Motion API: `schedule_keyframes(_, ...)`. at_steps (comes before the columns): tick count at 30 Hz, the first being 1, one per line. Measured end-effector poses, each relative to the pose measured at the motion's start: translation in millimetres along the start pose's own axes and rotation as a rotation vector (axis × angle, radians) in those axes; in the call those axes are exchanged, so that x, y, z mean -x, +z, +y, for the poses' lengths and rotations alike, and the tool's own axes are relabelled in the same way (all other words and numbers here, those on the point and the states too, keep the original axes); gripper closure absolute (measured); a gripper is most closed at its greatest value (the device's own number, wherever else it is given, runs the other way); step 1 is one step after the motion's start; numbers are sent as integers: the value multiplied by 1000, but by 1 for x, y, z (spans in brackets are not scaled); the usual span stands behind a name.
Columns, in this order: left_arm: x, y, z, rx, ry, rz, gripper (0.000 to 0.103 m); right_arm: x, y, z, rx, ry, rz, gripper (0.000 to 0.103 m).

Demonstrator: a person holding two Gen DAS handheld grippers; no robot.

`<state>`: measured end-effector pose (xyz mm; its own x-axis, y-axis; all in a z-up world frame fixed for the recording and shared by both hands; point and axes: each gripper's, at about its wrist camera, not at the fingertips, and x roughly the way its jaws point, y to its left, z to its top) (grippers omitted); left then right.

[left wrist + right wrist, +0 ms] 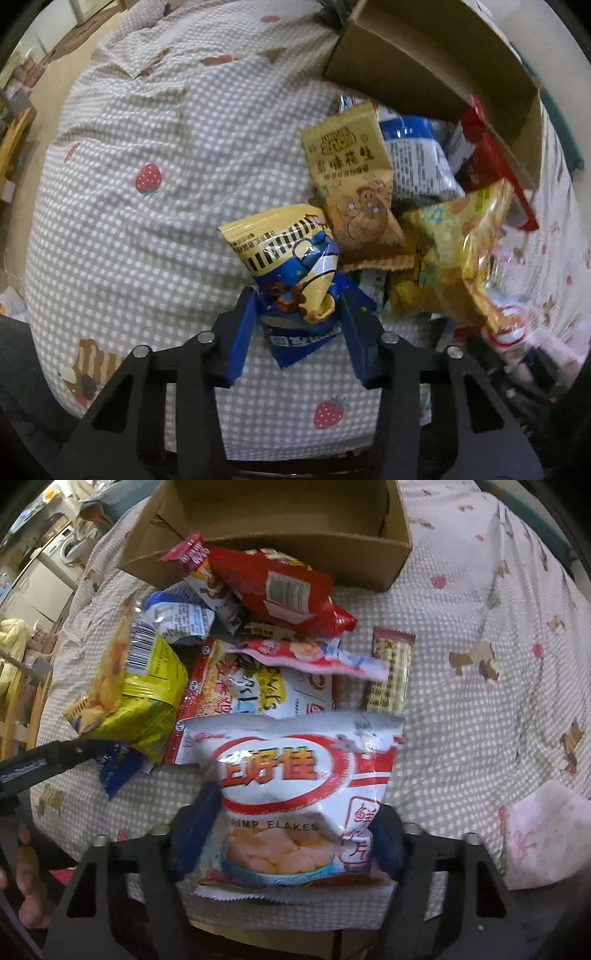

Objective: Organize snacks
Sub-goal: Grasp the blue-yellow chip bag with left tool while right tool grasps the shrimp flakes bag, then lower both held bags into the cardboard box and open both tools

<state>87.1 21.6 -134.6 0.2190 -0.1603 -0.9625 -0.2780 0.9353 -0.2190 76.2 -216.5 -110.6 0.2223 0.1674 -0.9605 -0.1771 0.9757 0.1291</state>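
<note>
Packets light, crinkly, slippery. Left gripper (298, 317) jaws pinching blue-yellow packet (291, 273) at crumpled middle; right gripper (291, 834) jaws squeezing shrimp flakes bag (295, 797) across puffy lower half.

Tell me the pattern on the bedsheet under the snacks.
The bedsheet is grey-and-white gingham with red strawberries and brown bears, clearest in the left wrist view.

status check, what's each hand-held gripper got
Left hand-held gripper pinching blue-yellow snack bag. Right clamping shrimp flakes bag. Cardboard box open, unobstructed.
</note>
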Motion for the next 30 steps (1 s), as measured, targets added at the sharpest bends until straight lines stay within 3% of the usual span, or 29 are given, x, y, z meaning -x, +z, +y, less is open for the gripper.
schedule_keyframes(5,14,-4,-2,-39,3,-38,77,23,-4,-17,-30,33,-38,51)
schedule_keyframes(13,66,5,12,-36,-41,-106,78,78,-3,-44,-132,145,-168,53)
schedule_keyframes(21,122,43,-4,-113,-63,-231,78,117,40,-32,-102,179,-294,53)
schedule_keyframes(30,135,99,-43,-252,-46,-316,78,125,93,-30,-86,187,-370,53)
